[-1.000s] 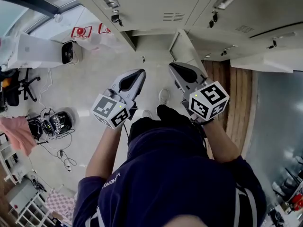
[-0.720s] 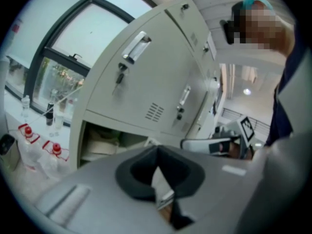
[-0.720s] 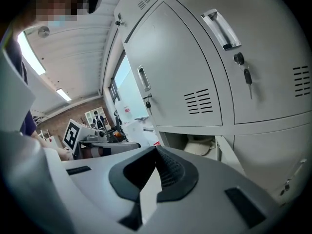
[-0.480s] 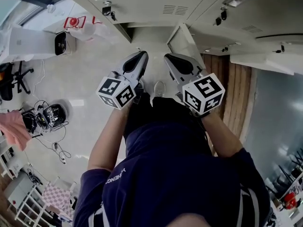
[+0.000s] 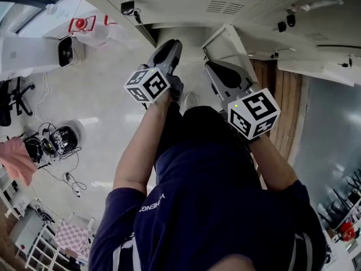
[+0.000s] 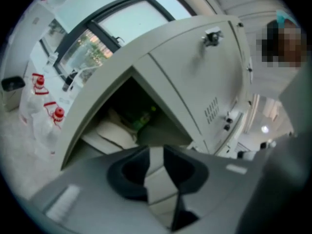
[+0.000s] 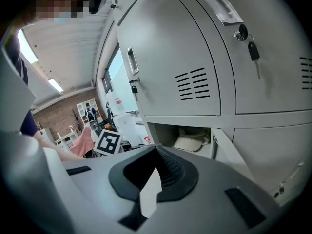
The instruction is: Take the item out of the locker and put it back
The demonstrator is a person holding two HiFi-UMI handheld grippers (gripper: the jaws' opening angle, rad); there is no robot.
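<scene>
The low locker compartment [image 6: 124, 116] stands with its door [image 5: 225, 41] swung open. Inside lie a beige cap-like item [image 6: 114, 130] and something green [image 6: 142, 117] behind it. My left gripper [image 6: 155, 150] points level at this opening from just outside; its jaws have just been opening, a gap shows between them and nothing is in it. In the head view the left gripper [image 5: 174, 43] is near the opening's edge. My right gripper [image 5: 210, 66] hangs back beside the door, shut and empty. The right gripper view shows the cap [image 7: 191, 143] past the door edge [image 7: 229, 152].
Shut locker doors with vents fill the wall above, and one has keys [image 7: 252, 48] in its lock. On the floor at left are a white appliance [image 5: 65, 49], a red-and-white bag [image 5: 90, 30] and cables [image 5: 59, 140]. A wooden strip [image 5: 282, 112] runs at the right.
My left gripper has moved forward toward the locker opening and rolled, its marker cube turning. The right gripper has sunk a little.
</scene>
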